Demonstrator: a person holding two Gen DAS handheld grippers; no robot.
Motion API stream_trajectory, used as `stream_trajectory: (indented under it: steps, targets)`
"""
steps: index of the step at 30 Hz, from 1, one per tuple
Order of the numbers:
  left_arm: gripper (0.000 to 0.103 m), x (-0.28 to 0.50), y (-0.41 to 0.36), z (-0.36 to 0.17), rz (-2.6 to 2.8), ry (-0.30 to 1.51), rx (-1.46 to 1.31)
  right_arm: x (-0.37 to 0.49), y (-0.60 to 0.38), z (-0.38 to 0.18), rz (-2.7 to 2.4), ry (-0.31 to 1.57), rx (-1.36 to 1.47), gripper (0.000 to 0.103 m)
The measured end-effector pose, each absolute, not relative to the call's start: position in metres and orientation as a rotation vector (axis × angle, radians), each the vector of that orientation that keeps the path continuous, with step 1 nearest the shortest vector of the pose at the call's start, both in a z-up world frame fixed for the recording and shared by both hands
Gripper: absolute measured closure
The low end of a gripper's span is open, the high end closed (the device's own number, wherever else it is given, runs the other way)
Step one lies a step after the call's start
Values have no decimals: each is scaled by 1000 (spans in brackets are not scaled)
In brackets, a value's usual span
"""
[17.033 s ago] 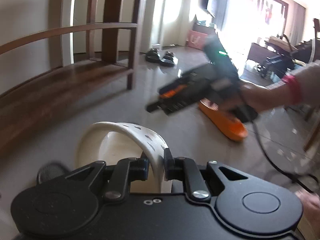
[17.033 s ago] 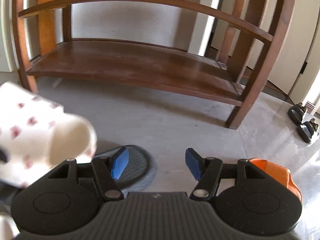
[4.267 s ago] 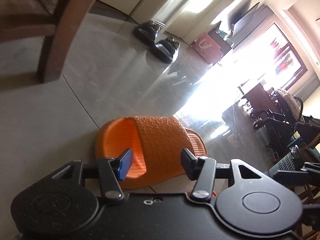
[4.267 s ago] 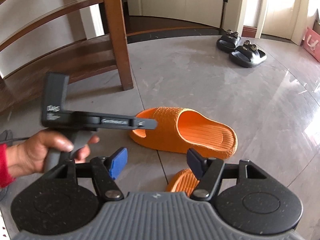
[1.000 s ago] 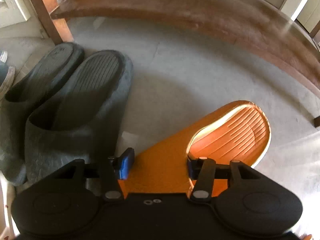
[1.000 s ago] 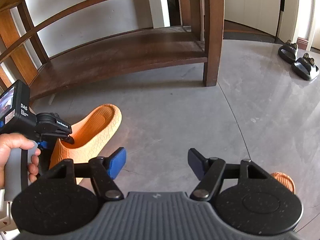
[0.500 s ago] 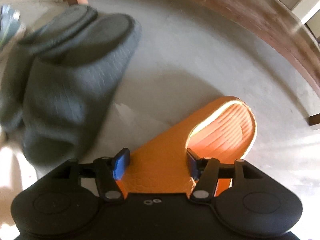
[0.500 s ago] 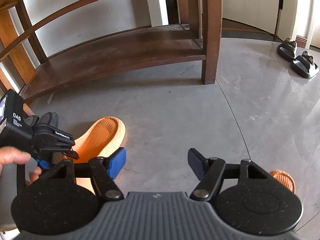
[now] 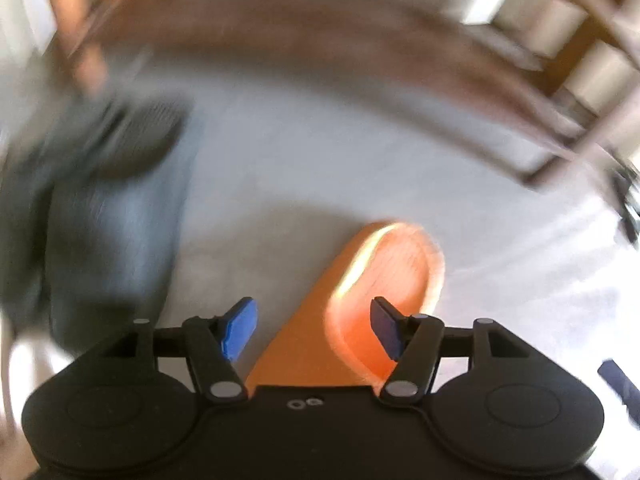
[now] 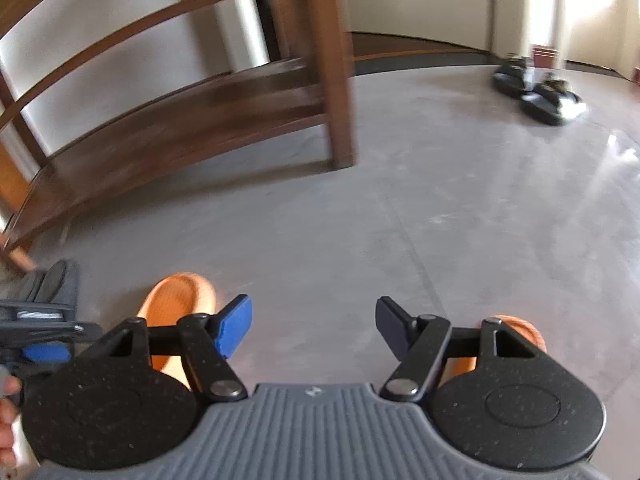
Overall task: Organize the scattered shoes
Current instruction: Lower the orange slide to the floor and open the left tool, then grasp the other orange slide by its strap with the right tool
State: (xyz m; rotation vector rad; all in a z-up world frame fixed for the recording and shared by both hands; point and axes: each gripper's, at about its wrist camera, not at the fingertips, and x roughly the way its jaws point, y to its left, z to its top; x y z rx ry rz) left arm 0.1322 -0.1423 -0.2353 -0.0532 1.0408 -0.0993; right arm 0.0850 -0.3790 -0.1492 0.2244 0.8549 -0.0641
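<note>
Left wrist: left tool (image 9: pixel 314 326) gapes above orange slipper (image 9: pixel 384 276).

orange slipper (image 9: pixel 384 280): sole down on the grey floor, heel toward the wooden rack | second orange slipper (image 10: pixel 520 332): near right, mostly hidden | grey slippers (image 9: pixel 100 208): pair side by side, left of the first orange one, blurred | dark sandals (image 10: pixel 536 88): pair, far right by the doorway
</note>
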Motion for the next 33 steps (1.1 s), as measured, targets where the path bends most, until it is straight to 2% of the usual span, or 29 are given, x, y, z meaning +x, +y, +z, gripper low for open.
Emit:
stream_trajectory:
  steps: [3, 7, 24, 33]
  targets:
    - [40, 112, -199, -228, -421, 929, 137, 73, -405, -138, -146, 816, 262, 31]
    - [41, 81, -250, -242, -710, 862, 258, 52, -441, -122, -262, 756, 308, 31]
    - [42, -25, -285, -340, -1013, 559, 595, -18, -473, -143, -354, 836, 338, 31]
    - [41, -39, -299, -374, -993, 394, 779, -33, -475, -151, -367, 860, 363, 31]
